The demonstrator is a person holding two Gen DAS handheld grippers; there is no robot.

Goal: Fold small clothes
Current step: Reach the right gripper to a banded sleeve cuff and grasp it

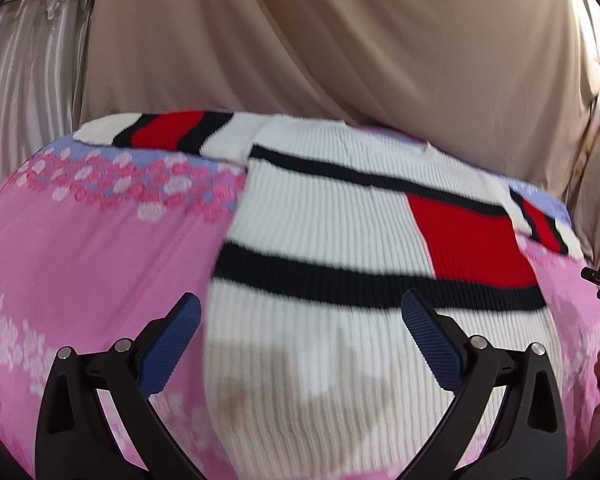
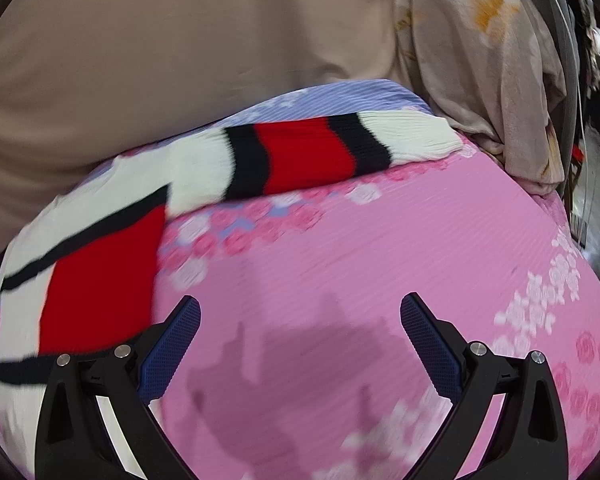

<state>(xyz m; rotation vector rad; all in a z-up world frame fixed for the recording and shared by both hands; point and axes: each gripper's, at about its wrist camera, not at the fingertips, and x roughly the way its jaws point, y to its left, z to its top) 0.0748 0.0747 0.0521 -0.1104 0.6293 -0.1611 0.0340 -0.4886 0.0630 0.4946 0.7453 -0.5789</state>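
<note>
Sweater (image 1: pixel 332 240), flat on pink sheet (image 2: pixel 380 248): both my grippers' jaws apart, empty; I'd pinch sleeve (image 2: pixel 308 152) at cuff, fold inward.

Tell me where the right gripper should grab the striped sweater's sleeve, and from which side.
Probably at the white cuff end of the sleeve. It lies flat and stretched out sideways on the pink floral sheet, its free end nearest the open right gripper. Come in low from the near side, one finger sliding under the cuff's edge, since the beige cloth crowds the far side.
</note>
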